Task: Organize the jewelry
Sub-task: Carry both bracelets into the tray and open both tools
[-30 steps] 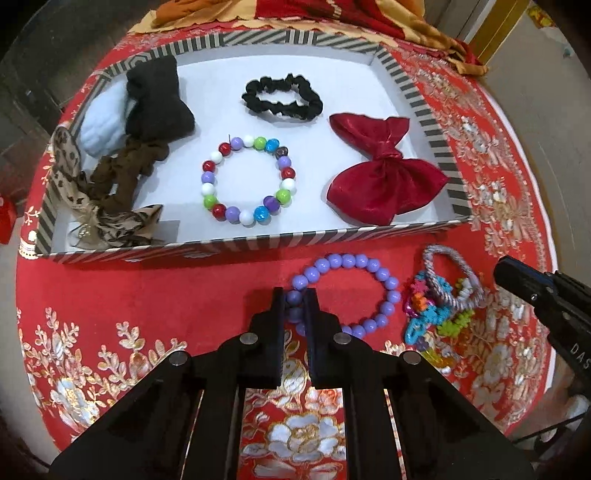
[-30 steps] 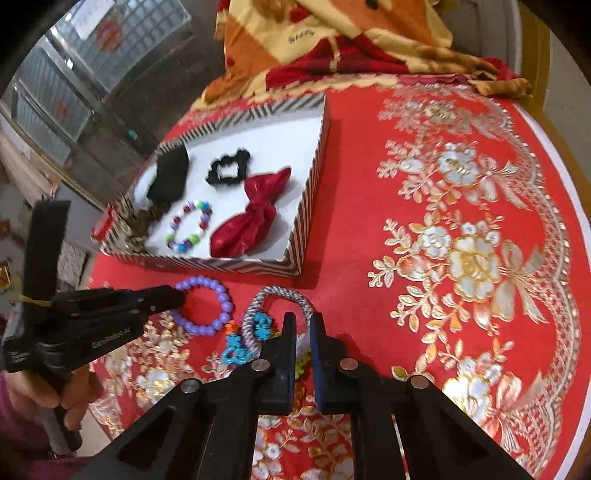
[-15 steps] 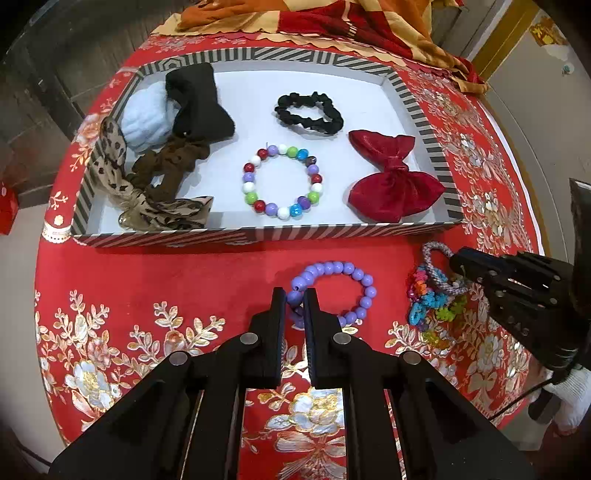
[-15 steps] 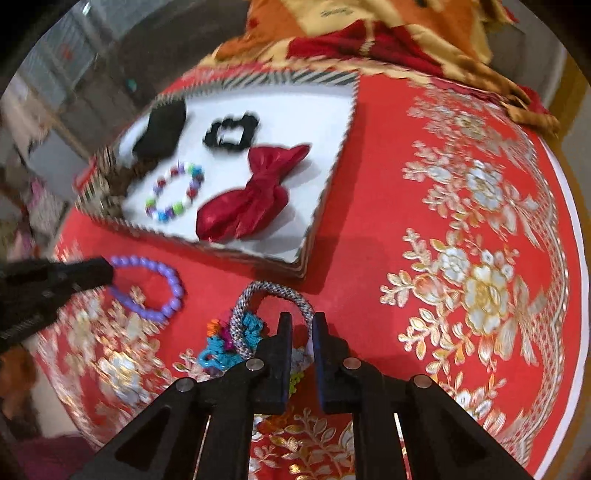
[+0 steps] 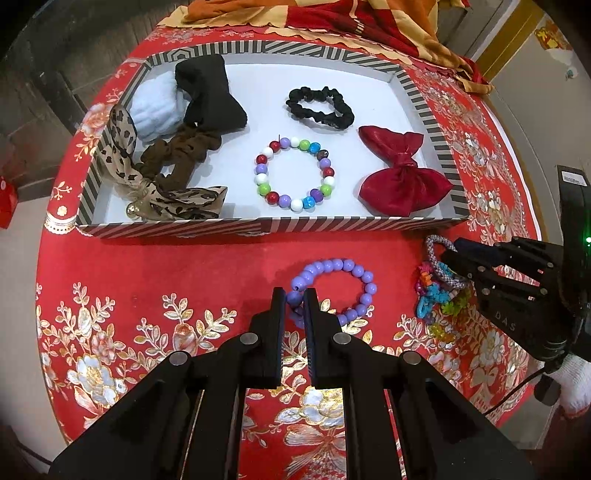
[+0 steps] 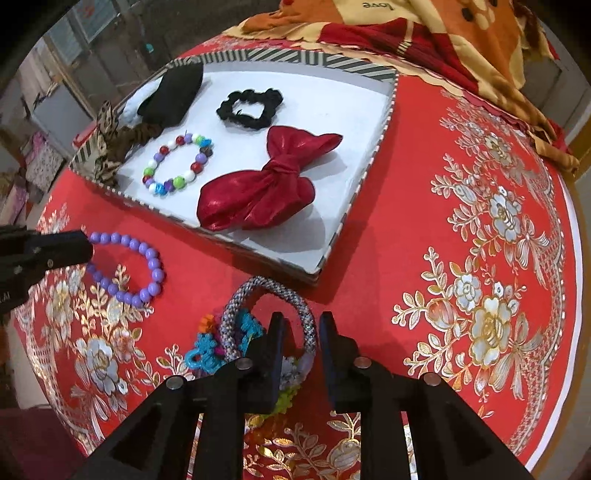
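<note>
A purple bead bracelet [image 5: 354, 280] [image 6: 147, 258] lies on the red cloth in front of the striped box [image 5: 258, 225] [image 6: 354, 192]. My left gripper [image 5: 294, 293] [image 6: 88, 245] is shut just over its near-left beads, which show through the slit; I see no grip on them. A grey braided ring [image 5: 434, 254] [image 6: 236, 299] rests on a heap of colourful trinkets [image 5: 436, 299] [image 6: 207, 347]. My right gripper [image 6: 301, 323] [image 5: 452, 253] points down at the ring. Its jaws are opening, and the ring's right arc lies between them without being pressed.
The box holds a multicolour bead bracelet [image 5: 295, 173], black scrunchie [image 5: 319, 107], red bow [image 5: 402, 181], black bow [image 5: 210, 96], pale blue scrunchie [image 5: 155, 107], brown scrunchie [image 5: 181, 155] and leopard bow [image 5: 147, 184]. A folded blanket [image 5: 351, 22] lies behind. The round table's edge [image 6: 576, 332] curves at the right.
The left gripper drew back and up a little, staying shut. The right gripper came in over the trinket heap, rolled, sank onto the braided ring, and its jaws parted.
</note>
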The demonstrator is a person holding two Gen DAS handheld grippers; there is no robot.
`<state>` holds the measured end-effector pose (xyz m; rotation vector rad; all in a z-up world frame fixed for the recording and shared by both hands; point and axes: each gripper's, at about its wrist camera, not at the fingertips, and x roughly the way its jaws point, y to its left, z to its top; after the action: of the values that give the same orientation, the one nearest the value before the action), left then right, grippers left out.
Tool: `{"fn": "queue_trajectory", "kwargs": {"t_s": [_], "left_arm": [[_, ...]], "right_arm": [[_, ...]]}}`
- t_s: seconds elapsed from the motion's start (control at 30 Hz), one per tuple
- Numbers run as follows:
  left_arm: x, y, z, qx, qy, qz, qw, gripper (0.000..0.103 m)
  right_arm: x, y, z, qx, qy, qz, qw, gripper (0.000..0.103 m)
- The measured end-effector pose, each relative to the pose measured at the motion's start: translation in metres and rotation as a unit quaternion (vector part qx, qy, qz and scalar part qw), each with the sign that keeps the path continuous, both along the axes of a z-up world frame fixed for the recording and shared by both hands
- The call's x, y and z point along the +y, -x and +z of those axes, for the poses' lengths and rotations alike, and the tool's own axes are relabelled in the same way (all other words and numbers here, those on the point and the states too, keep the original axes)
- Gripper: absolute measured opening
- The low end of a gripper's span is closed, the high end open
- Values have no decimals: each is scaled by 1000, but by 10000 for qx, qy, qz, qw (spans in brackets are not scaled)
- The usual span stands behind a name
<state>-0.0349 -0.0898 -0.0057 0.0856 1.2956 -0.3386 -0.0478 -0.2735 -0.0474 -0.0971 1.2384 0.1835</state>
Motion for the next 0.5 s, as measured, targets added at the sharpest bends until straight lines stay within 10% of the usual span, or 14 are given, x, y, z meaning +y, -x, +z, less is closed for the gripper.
{"fn": "queue_trajectory", "kwargs": {"t_s": [0.5], "left_arm": [[7, -1, 34, -100, 294, -20, 9995, 8]], "right_arm": [[-25, 41, 66, -799, -753, -673, 9917, 6]]}}
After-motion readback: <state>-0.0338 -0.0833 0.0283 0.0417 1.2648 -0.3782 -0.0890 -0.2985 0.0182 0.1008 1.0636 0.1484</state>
